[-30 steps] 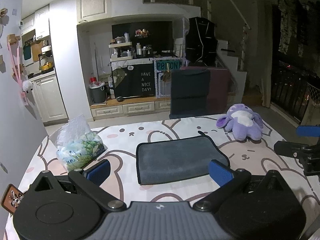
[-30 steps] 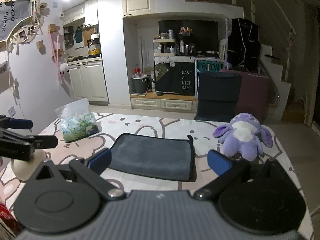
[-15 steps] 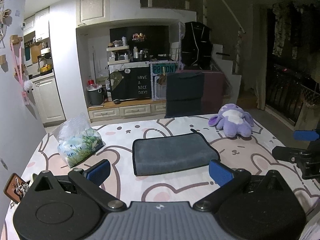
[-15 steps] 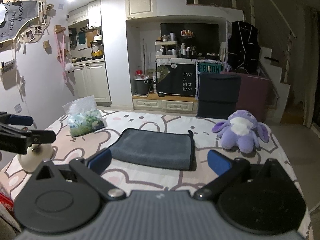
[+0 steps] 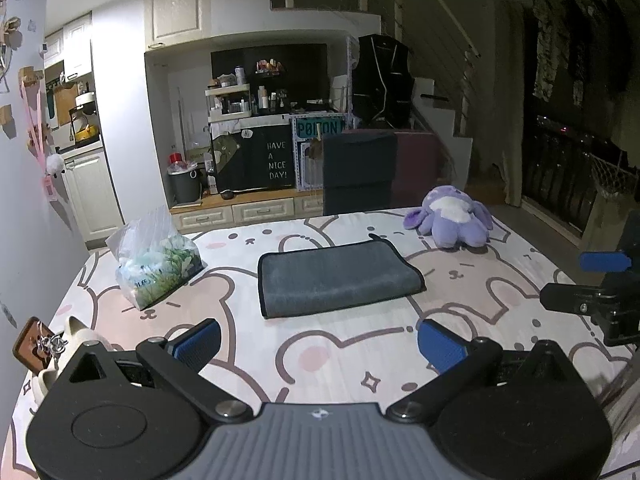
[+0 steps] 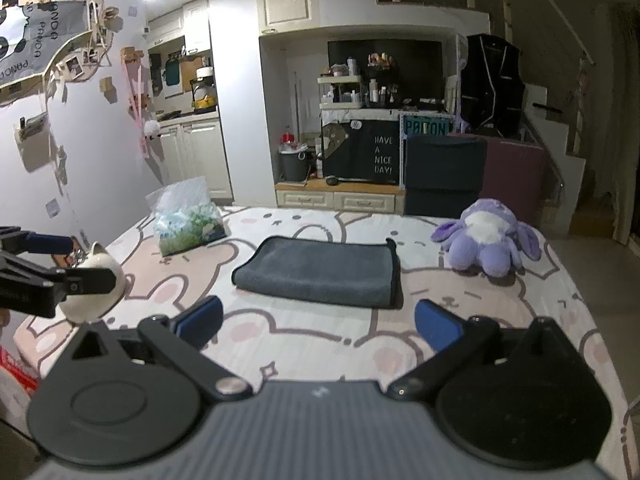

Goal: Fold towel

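- Both grippers have been drawn back from the towel since the earlier frames: it is seen smaller and farther off in each wrist view now, with more patterned cloth showing before the fingers.
- On the left gripper (image 5: 318, 342) the blue-padded fingers (image 5: 198, 340) are spread wide, and nothing is held between them.
- On the right gripper (image 6: 318, 326) the blue-padded fingers (image 6: 438, 326) are likewise spread wide and empty.
- Each gripper is seen at the edge of the other's view, well apart from the towel.
- The dark grey, black-edged microfibre towel (image 5: 336, 278) lies ahead of both grippers, near the middle of the white bed cover printed with pink bears (image 5: 360, 352). It is already doubled, with a rounded fold along its near edge in the right wrist view.
- The fold is judged done or nearly done. If a further fold is wanted, the two corners of one short edge should be pinched together, lifted only slightly, carried across to the opposite edge, laid square and released at once.
- A clear plastic bag (image 5: 154, 260) stands left of the towel, apart from it; white and green packets are seen inside, though what they are cannot be told.
- A purple and white plush toy (image 6: 488, 236) sits to the right, clear of the towel.
- A small cream, cat-eared ceramic pot (image 6: 94, 290) stands at the left bed edge; its contents are hidden.
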Demonstrator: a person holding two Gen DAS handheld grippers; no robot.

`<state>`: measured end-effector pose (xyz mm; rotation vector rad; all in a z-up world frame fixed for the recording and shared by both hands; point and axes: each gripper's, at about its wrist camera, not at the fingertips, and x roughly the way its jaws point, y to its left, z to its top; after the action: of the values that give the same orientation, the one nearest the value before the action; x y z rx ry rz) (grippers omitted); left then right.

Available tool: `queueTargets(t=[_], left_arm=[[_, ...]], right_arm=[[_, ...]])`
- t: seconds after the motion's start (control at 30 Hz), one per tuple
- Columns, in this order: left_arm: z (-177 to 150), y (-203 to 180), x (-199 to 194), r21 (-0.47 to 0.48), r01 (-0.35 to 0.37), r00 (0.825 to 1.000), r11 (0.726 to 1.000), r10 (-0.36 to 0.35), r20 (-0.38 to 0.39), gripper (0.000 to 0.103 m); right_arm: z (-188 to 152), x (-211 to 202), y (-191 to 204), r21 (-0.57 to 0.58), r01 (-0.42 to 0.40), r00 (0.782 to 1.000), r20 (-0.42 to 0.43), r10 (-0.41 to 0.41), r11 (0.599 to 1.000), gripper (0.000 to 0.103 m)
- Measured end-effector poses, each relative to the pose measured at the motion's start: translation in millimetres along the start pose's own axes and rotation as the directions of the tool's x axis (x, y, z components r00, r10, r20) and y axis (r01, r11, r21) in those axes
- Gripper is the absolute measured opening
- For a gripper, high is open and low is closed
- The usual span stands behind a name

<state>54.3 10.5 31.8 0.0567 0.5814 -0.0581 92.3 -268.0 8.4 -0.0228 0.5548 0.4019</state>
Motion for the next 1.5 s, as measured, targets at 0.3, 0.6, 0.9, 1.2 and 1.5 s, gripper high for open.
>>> queueTargets(t=[0.3,0.6,0.9,1.2,1.5], left_arm=[[-11.2,-4.3,-12.2,0.008,-0.008,1.000,1.000,0.008,0.000,0.103],[-22.6,-7.8,-22.0,0.014,-0.003,1.000,1.000,0.003,-0.005,0.103],[-30.6,-10.9,-25.1,0.019,0.008,1.000,1.000,-0.008,-0.008,0.103],[-39.4,-10.5,-25.5,0.010,0.008,1.000,1.000,-0.008,-0.022,0.103],[-44.0,-8.0,-24.7,0.000,0.001,0.999,1.000,-0.001,-0.040,0.103]], right_arm=[[-10.6,-18.6,5.6,-0.002,-0.001,1.000,0.014,0.001,1.000,0.103],[-20.5,-33.7,15.5,-0.038,0.004,1.000,0.005,-0.004,0.999,0.103],[-31.4,-37.5,14.9,-0.036,0.017,1.000,-0.022,-0.018,0.999,0.103],[-33.5,-40.0,14.9,-0.017,0.029,1.000,-0.008,-0.029,0.999,0.103],[-35.6,-36.6,14.7,-0.017,0.018,1.000,-0.021,-0.018,1.000,0.103]])
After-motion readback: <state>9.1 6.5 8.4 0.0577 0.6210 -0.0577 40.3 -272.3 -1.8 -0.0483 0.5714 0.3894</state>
